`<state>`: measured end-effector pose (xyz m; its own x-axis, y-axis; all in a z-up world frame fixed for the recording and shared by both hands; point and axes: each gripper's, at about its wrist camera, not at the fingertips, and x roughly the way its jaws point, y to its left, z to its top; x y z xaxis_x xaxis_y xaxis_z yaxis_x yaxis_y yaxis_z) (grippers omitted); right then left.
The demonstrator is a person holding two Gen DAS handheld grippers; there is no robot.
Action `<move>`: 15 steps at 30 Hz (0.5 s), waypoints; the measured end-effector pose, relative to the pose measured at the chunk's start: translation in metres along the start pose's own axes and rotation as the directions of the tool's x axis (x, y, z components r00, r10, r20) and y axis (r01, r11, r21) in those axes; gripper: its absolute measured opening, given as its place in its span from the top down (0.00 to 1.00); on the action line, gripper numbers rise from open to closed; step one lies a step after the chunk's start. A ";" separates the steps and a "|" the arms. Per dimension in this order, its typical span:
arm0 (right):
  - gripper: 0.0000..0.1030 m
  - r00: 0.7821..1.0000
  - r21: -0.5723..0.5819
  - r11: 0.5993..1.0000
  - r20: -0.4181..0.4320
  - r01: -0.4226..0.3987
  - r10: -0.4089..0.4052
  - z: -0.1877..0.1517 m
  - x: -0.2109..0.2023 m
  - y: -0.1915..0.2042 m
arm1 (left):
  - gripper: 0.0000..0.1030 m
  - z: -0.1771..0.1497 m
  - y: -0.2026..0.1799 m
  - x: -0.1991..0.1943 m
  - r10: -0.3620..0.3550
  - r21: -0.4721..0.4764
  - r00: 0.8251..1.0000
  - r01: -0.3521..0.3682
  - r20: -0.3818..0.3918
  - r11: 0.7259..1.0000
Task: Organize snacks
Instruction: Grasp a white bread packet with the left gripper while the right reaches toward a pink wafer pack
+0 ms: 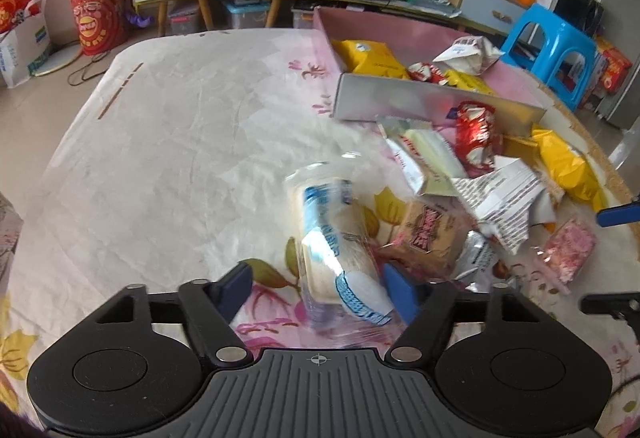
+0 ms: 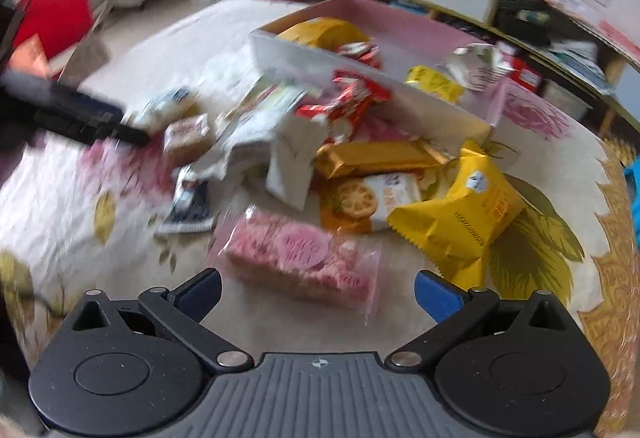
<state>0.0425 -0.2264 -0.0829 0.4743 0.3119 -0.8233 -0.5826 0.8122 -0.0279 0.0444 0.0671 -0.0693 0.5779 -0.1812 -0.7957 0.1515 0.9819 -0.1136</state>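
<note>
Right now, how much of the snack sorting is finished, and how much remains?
Early stage. Done: a few packets already lie in the pink box, among them a yellow packet. In hand: the left tongs bracket a clear-wrapped white and blue packet; only one pad seems to touch it. The right tongs are open and empty, in front of a pink packet. Left: the heap of packets on the tablecloth.

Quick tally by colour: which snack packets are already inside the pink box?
Yellow packets: 2
Red-and-white packet: 1
White packet: 1
Total in the pink box: 4
</note>
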 end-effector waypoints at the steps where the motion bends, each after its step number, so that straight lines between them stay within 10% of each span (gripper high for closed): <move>1: 0.08 1.000 -0.027 1.000 -0.003 -0.006 0.006 -0.001 -0.001 0.002 | 0.44 0.000 0.001 0.001 0.012 0.000 1.000 -0.012 -0.008 1.000; 15: 0.08 0.990 -0.154 0.978 0.045 0.138 -0.132 0.015 0.018 0.014 | 0.48 0.004 0.003 0.006 0.030 0.021 1.000 -0.030 0.002 0.999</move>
<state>0.0525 -0.2018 -0.0895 0.5764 0.2234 -0.7860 -0.6061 0.7620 -0.2279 0.0518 0.0691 -0.0717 0.5841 -0.1518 -0.7974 0.1511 0.9855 -0.0769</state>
